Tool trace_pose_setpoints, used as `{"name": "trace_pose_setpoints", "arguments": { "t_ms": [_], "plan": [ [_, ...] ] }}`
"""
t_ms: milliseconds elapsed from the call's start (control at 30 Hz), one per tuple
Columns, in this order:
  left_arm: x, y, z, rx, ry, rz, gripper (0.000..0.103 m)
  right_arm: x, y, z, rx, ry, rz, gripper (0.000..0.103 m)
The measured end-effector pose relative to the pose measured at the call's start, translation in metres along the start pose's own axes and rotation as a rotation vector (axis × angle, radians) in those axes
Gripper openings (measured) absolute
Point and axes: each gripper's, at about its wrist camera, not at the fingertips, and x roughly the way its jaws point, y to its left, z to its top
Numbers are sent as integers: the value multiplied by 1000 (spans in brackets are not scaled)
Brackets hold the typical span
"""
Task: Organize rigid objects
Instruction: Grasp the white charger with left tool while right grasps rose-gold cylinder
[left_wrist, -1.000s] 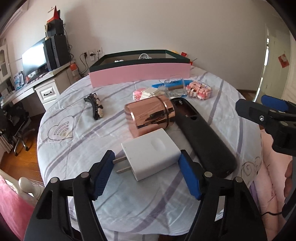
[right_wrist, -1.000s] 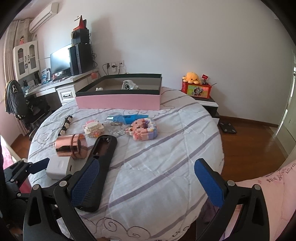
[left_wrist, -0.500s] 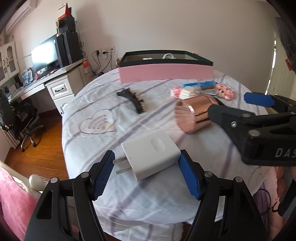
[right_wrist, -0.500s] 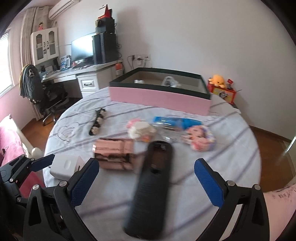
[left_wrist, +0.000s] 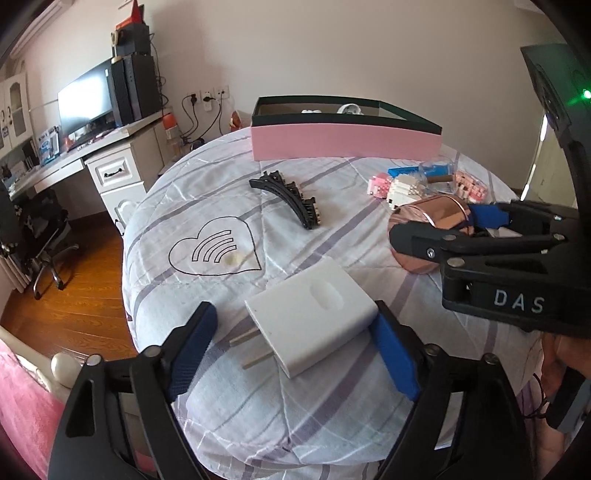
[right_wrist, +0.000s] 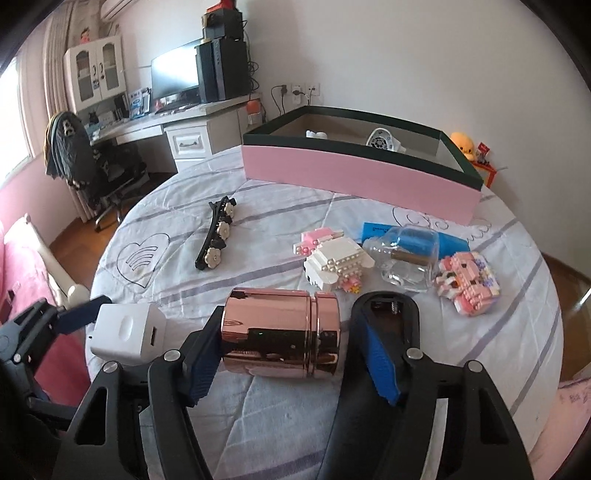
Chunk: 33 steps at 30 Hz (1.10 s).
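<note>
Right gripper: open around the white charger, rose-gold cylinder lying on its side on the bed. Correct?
Not quite. The right gripper is open around the rose-gold cylinder itself, which does lie on its side on the bed. The white charger sits between the left gripper's fingers. The right wrist view shows it.
</note>
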Motion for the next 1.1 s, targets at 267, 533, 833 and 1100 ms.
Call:
{"name": "trace_pose_setpoints", "arguments": {
  "t_ms": [267, 533, 833, 1100],
  "plan": [
    [0, -1, 6, 5, -18, -14, 64, -2, -2, -5, -17, -4, 31, 55],
    [-13, -12, 18, 19, -45, -30, 64, -30, -24, 4, 19, -66, 25, 55],
    [-57, -34, 53, 63, -176, -9, 64, -82, -53, 14, 57, -182, -23, 55],
    [-112, -42, 87, 56, -355, 75, 64, -135, -59, 32, 28, -305, -49, 55]
  ]
}}
